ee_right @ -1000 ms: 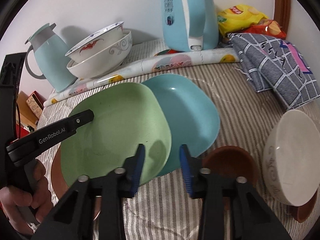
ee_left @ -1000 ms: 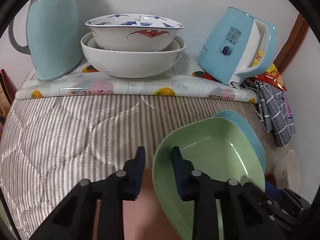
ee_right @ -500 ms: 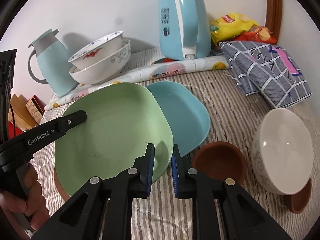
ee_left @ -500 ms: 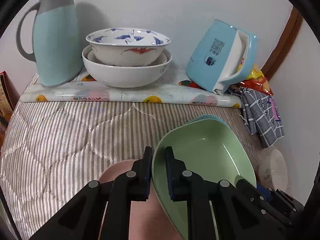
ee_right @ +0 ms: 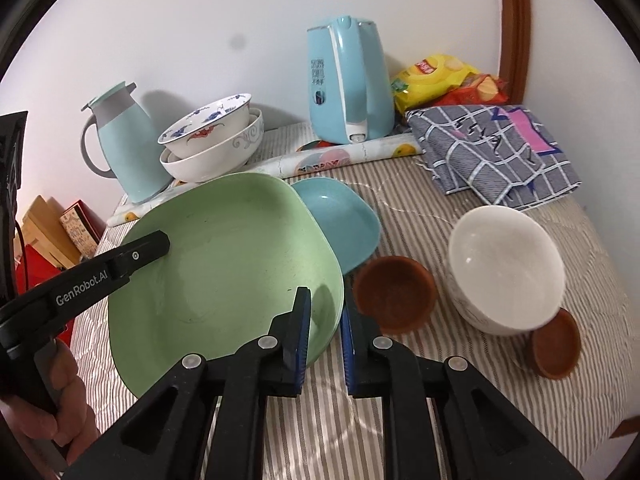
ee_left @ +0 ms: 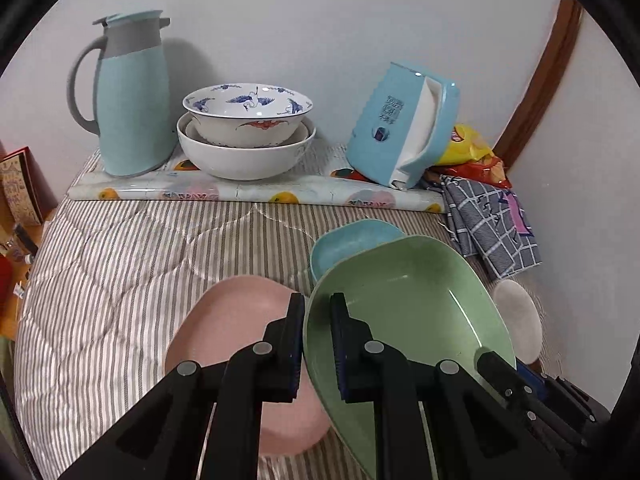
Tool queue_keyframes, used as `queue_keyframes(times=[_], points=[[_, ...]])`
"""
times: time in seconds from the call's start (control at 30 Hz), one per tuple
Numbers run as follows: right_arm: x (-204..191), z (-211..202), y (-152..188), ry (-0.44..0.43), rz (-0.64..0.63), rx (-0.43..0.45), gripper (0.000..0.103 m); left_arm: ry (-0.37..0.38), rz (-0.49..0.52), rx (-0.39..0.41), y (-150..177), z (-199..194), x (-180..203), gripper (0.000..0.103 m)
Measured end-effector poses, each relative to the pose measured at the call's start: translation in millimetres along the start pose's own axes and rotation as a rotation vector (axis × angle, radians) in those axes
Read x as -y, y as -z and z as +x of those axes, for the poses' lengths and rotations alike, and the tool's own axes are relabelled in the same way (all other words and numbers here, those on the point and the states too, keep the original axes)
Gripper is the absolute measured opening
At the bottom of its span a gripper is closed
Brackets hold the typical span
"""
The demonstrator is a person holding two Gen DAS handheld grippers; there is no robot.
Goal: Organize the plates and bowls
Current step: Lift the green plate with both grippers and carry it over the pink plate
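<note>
Only the left wrist view shows the pink plate (ee_left: 240, 344) under the raised green plate (ee_right: 224, 264), whose rim both the left gripper (ee_left: 317, 344) and right gripper (ee_right: 325, 338) pinch, nearly closed, over the striped bedcover (ee_left: 120, 272).

1. "GenRobot.AI", white print, on black arm of left gripper (ee_right: 160, 242), left side of right wrist view.
2. Blue kettle (ee_right: 350, 84), far centre: dark printed chars on side, too small to read.
3. Yellow snack bag (ee_right: 434, 76), far right: red logo, unreadable.
</note>
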State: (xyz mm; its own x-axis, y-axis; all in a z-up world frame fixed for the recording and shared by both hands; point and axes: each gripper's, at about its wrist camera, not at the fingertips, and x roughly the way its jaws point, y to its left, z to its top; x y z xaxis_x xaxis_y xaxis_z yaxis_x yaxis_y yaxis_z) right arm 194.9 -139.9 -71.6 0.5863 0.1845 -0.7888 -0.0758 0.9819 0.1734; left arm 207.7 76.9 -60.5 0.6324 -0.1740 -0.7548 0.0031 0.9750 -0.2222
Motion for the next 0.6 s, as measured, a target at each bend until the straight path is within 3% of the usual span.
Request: queue_keyframes(times=[0.6], points=[[-15.1, -46.6, 31.3, -0.032, -0.024, 0.045, 0.013, -0.029, -0.03, 0.029, 36.2, -46.8, -6.7, 0.013]])
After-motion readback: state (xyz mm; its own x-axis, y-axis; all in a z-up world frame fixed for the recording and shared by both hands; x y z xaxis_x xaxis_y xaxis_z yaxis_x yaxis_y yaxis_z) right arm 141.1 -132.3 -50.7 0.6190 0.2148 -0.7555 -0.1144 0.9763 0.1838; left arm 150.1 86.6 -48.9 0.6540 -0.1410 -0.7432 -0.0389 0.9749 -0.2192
